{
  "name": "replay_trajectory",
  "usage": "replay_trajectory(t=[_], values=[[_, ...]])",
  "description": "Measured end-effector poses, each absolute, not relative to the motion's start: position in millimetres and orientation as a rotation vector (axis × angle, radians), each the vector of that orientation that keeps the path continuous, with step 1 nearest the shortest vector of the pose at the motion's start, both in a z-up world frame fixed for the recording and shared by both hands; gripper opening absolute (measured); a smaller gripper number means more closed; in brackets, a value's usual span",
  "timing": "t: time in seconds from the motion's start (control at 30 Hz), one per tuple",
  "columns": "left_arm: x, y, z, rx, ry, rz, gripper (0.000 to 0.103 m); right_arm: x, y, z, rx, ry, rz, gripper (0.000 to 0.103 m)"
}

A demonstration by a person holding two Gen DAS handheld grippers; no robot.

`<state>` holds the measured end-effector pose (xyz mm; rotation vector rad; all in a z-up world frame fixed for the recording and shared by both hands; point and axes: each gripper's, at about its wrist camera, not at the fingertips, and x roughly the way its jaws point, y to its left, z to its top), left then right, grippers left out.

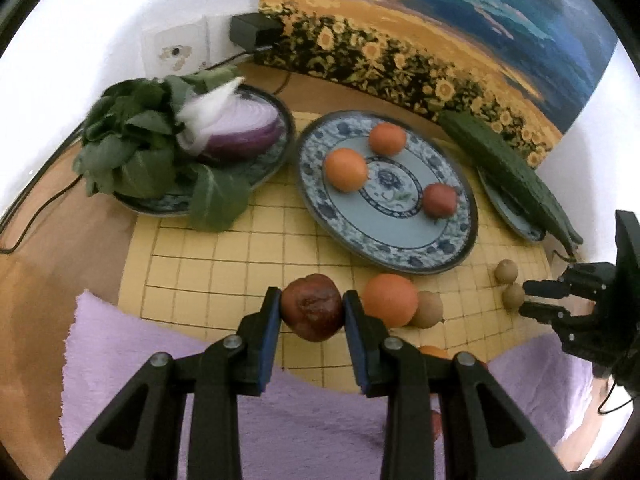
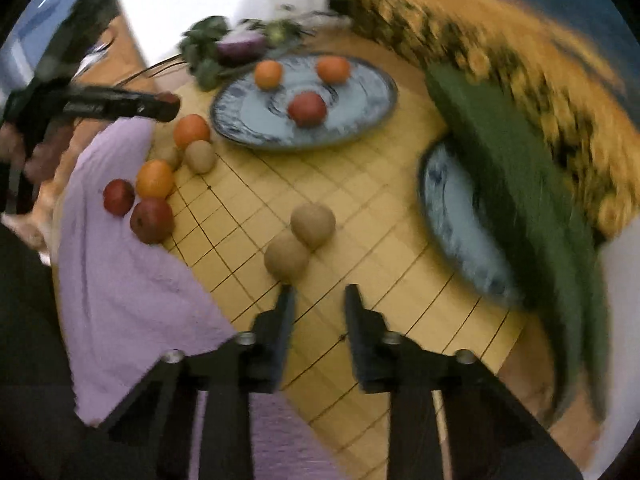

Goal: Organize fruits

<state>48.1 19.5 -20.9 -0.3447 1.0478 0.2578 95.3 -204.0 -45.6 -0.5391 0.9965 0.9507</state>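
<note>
Spreading across the counter (image 1: 44, 280), a yellow gridded mat (image 1: 224, 264) carries three blue-patterned plates, with a lilac towel (image 1: 168, 364) overlapping its near edge. The middle plate (image 1: 452, 248), the largest, holds two oranges (image 1: 346, 169) and one red fruit (image 1: 439, 199), all apart from each other. The left plate (image 1: 276, 104) is heaped with leafy greens (image 1: 132, 148) and a halved purple onion (image 1: 240, 132). The right plate (image 2: 452, 204) bears a long green cucumber (image 1: 516, 172) that leans against the sunflower painting (image 1: 400, 24) on the wall behind.

The left gripper (image 1: 312, 308) is clenched on a dark red fruit (image 1: 312, 306), which sits squarely between the blue pads of its jaws, pressed from both sides, just in front of the middle plate. Beside it on the mat lie an orange (image 1: 389, 299) and, touching that, a small brown fruit (image 1: 430, 309).

In the right wrist view, which is blurred, the right gripper (image 2: 318, 300) has nothing between its jaws; a narrow gap of bare mat shows between the fingers. Two touching brown fruits (image 2: 298, 242) lie on the mat just ahead of its fingertips, the nearer one just beyond the left finger. Further left, another orange (image 2: 155, 178) and two red fruits (image 2: 151, 220) cluster at the towel's edge
</note>
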Motion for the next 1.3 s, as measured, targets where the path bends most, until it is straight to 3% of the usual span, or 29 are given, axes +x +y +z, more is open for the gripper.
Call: replay_trajectory(t=[0.07, 0.5, 0.53, 0.7, 0.77, 0.9, 1.3], values=[[50, 16, -21, -0.331, 1.049, 0.236, 0.032, 90, -200, -47, -0.511, 1.011, 0.923, 0.011], [57, 28, -16, -0.303, 1.029, 0.159, 0.032, 70, -162, -45, -0.37, 0.94, 0.725, 0.011], [57, 29, -15, -0.301, 1.024, 0.153, 0.032, 68, -161, -43, -0.372, 0.93, 0.714, 0.012], [57, 34, -13, -0.32, 1.01, 0.138, 0.032, 59, -166, -30, -0.363, 0.864, 0.617, 0.06], [57, 35, -14, -0.325, 1.013, 0.136, 0.032, 64, -161, -31, -0.325, 0.866, 0.55, 0.066], [58, 38, -19, -0.325, 1.028, 0.132, 0.032, 75, -147, -31, -0.181, 0.914, 0.408, 0.067], [55, 49, -30, -0.292, 1.076, -0.005, 0.032, 72, -123, -44, -0.141, 0.878, 0.089, 0.067]])
